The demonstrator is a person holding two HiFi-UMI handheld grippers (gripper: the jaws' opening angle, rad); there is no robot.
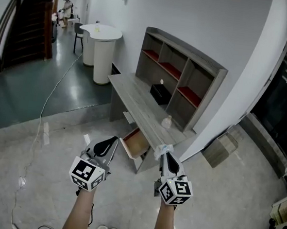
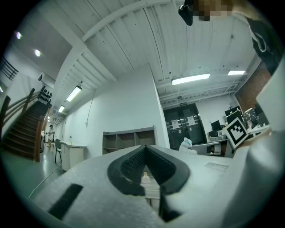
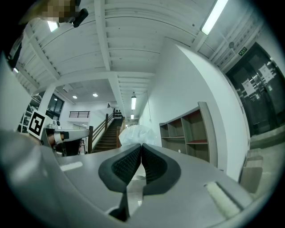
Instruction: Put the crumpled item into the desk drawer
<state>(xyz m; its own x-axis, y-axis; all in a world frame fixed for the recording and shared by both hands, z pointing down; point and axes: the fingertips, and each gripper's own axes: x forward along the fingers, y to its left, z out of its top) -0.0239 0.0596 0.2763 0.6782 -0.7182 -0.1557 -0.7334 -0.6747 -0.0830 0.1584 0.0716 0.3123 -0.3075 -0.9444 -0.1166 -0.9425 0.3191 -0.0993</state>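
A crumpled white item point(image 1: 163, 148) sticks out of my right gripper point(image 1: 164, 153), whose jaws are shut on it. In the right gripper view the crumpled item point(image 3: 136, 133) bulges just above the closed pads point(image 3: 133, 162). My left gripper point(image 1: 114, 140) is held level beside it, shut with nothing in it, and its pads point(image 2: 133, 162) meet at the tips. Both grippers hover above the floor in front of the grey desk point(image 1: 132, 101). The desk drawer point(image 1: 135, 143) stands pulled open between and just beyond the two grippers.
A shelf unit point(image 1: 182, 74) stands on the desk, with a black box point(image 1: 160, 94) and a small bottle point(image 1: 167, 122) on the desktop. A cardboard box point(image 1: 223, 148) sits to the right, and a white high table point(image 1: 105, 42), a floor cable point(image 1: 45, 110) and stairs point(image 1: 28, 14) lie to the left.
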